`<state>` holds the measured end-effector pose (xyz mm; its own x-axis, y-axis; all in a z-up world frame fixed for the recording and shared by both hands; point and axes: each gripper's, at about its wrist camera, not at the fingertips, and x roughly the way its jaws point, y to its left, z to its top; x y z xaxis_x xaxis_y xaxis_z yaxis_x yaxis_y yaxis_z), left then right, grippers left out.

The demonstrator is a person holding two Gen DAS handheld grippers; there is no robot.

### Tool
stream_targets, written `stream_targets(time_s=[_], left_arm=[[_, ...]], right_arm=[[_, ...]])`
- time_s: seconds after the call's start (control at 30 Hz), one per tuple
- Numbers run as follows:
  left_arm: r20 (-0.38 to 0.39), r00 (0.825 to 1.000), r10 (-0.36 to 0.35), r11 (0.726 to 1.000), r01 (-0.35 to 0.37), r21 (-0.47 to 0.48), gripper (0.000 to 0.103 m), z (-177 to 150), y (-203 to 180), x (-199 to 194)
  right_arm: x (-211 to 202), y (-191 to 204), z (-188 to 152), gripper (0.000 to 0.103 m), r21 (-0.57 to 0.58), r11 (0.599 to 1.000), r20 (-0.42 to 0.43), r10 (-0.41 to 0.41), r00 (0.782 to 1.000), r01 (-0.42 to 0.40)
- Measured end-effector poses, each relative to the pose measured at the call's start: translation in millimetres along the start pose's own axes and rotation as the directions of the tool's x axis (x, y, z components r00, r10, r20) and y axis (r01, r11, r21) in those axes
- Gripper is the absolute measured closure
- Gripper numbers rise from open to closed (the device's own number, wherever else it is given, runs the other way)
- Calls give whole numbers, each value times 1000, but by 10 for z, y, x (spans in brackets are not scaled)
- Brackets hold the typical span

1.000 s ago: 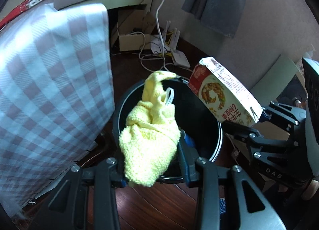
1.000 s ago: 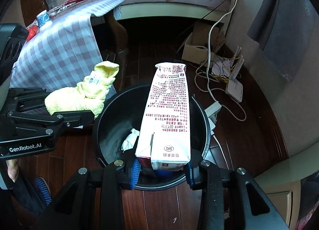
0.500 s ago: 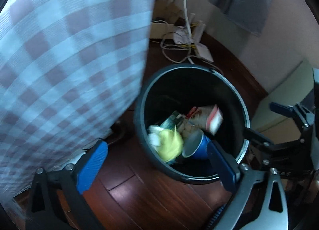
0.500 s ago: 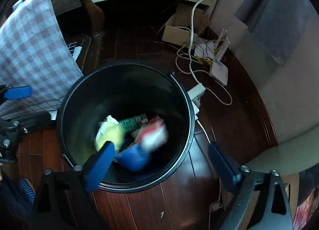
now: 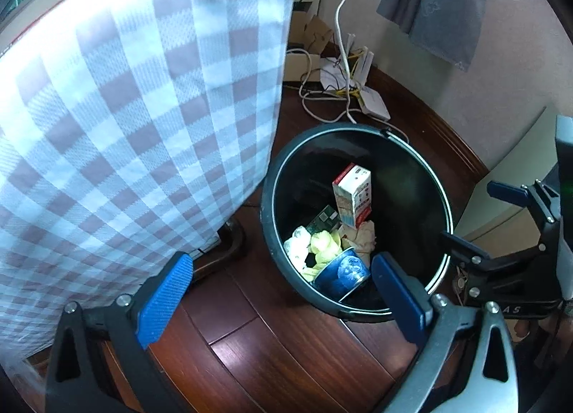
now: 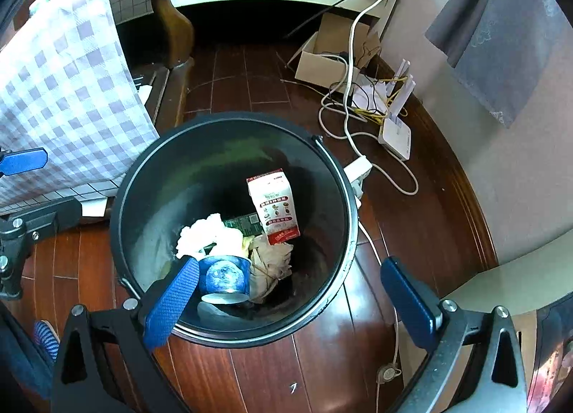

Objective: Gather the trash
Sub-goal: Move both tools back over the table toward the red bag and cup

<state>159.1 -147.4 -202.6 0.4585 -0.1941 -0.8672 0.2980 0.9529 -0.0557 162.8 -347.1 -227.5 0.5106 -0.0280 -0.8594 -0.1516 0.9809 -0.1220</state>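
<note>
A black bin (image 5: 435,180) (image 6: 343,176) stands on the wooden floor. Inside lie a red-and-white carton (image 5: 352,198) (image 6: 274,205), a yellow cloth (image 5: 324,246), a blue paper cup (image 5: 342,275) (image 6: 224,277), white crumpled paper (image 6: 204,234) and a green packet (image 6: 243,223). My left gripper (image 5: 283,298) is open and empty above the bin's near rim. My right gripper (image 6: 293,302) is open and empty above the bin's near rim. The right gripper also shows at the right edge of the left wrist view (image 5: 501,241).
A checked tablecloth (image 5: 136,119) (image 6: 61,98) hangs close on the left of the bin. Cables (image 6: 343,112), a white router (image 6: 395,134) and a cardboard box (image 6: 322,55) lie on the floor behind. A wall and skirting run along the right.
Both grippers have opened. The yellow cloth and the carton have dropped from them into the bin. Both grippers stay over the bin.
</note>
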Motion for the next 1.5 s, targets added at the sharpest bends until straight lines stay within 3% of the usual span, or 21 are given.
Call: stream_targets(time_s=[0.4, 0.7, 1.13, 1.5], left_arm=[[83, 997, 3, 1000, -2, -17, 2, 8, 32, -401], [162, 986, 30, 998, -23, -50, 2, 10, 193, -797], [265, 955, 134, 983, -93, -161, 2, 41, 692, -1322], [302, 924, 233, 950, -151, -272, 2, 17, 1265, -1609]], right_arm=[[-407, 94, 82, 1, 19, 1000, 116, 3, 993, -5], [-781, 218, 206, 1, 24, 999, 220, 22, 975, -29], [-1416, 672, 660, 1, -41, 996, 384, 92, 919, -82], [-1660, 1168, 1069, 1, -132, 983, 443, 176, 879, -131]])
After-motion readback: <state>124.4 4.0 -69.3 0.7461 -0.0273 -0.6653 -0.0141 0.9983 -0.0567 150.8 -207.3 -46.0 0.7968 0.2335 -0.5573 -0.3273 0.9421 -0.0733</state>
